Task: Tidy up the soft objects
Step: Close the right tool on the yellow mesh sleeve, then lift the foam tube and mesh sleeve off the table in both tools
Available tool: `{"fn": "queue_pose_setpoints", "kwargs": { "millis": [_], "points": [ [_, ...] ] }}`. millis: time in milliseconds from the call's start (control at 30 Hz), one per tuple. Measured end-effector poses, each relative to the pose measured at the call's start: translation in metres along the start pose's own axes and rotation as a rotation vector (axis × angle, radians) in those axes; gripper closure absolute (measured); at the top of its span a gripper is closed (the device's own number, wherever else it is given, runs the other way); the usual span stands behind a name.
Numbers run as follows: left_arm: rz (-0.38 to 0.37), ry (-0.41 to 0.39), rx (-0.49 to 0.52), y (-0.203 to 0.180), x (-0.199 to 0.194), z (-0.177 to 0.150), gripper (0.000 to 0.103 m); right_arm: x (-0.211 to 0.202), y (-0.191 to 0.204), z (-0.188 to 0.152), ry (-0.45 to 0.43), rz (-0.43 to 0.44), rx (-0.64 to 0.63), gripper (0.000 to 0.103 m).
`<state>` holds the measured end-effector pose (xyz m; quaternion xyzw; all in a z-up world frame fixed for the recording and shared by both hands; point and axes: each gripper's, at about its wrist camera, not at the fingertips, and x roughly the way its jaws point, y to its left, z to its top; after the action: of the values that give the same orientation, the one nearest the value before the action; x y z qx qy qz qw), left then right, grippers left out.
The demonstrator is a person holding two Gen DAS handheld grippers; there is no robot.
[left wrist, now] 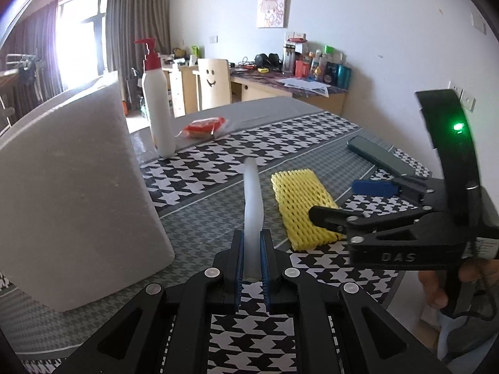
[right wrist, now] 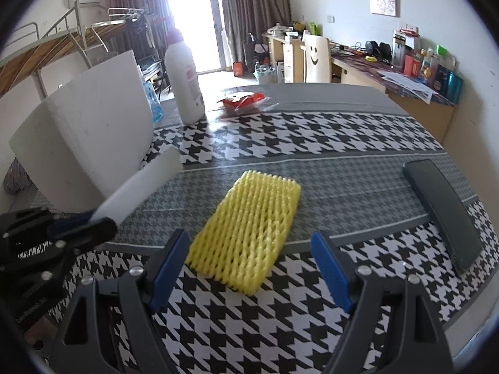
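My left gripper (left wrist: 252, 261) is shut on a thin white foam sheet (left wrist: 252, 199), seen edge-on and held above the table; in the right wrist view the foam sheet (right wrist: 146, 184) sticks up and to the right out of that gripper (right wrist: 99, 224). A yellow foam net sleeve (right wrist: 249, 221) lies flat on the houndstooth tablecloth (right wrist: 280, 137). My right gripper (right wrist: 249, 243) stands open, its blue pads either side of the sleeve's near end and apart from it. The left wrist view shows the right gripper (left wrist: 346, 201) over the yellow sleeve (left wrist: 296, 199).
A large white foam block (left wrist: 71, 187) stands tilted at the left. Behind it are a white pump bottle (left wrist: 157, 106) and a red packet (left wrist: 204, 126). A dark flat case (right wrist: 443, 208) lies at the right. A hand (left wrist: 436, 293) holds the right gripper's handle.
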<state>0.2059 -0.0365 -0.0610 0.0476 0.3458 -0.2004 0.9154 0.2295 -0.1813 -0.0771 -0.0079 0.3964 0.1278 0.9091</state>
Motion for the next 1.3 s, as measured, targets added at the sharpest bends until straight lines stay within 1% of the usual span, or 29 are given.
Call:
{"fn": "queue_pose_setpoints", "kwargs": {
  "millis": [233, 267, 300, 367, 400, 433, 467, 633, 833, 933, 1033, 1300],
  "points": [
    [0.02, -0.015, -0.035, 0.001, -0.011, -0.002, 0.092, 0.009, 0.003, -0.001, 0.022, 0.004, -0.011, 0.019],
    [0.028, -0.02, -0.037, 0.001, -0.012, -0.003, 0.092, 0.01, 0.003, -0.001, 0.027, 0.005, -0.01, 0.021],
    [0.04, -0.027, -0.035, 0.001, -0.014, -0.004, 0.092, 0.012, 0.002, -0.001, 0.032, 0.009, -0.011, 0.024],
    [0.065, -0.04, -0.036, 0.0, -0.018, -0.004, 0.092, 0.016, 0.002, -0.001, 0.05, 0.018, -0.013, 0.036],
    [0.064, -0.043, -0.039, 0.0, -0.019, -0.004, 0.092, 0.017, 0.002, -0.002, 0.054, 0.021, -0.013, 0.038],
    [0.061, -0.045, -0.045, 0.001, -0.02, -0.004, 0.092, 0.019, 0.002, -0.003, 0.059, 0.024, -0.015, 0.042],
    [0.063, -0.046, -0.052, 0.001, -0.022, -0.005, 0.092, 0.02, 0.002, -0.004, 0.064, 0.026, -0.017, 0.045],
    [0.08, -0.045, -0.081, 0.005, -0.026, -0.009, 0.092, 0.025, 0.004, -0.009, 0.076, 0.033, -0.02, 0.05],
    [0.1, -0.049, -0.091, 0.003, -0.03, -0.011, 0.092, 0.026, 0.005, -0.009, 0.082, 0.07, -0.026, 0.067],
    [0.109, -0.055, -0.094, 0.004, -0.035, -0.012, 0.092, 0.025, 0.008, -0.009, 0.083, 0.102, -0.026, 0.081],
    [0.117, -0.067, -0.1, 0.004, -0.04, -0.012, 0.092, 0.019, 0.013, -0.009, 0.067, 0.1, -0.042, 0.083],
    [0.127, -0.102, -0.107, 0.004, -0.061, -0.012, 0.092, -0.023, 0.021, -0.002, -0.031, 0.109, -0.058, 0.083]
  ]
}}
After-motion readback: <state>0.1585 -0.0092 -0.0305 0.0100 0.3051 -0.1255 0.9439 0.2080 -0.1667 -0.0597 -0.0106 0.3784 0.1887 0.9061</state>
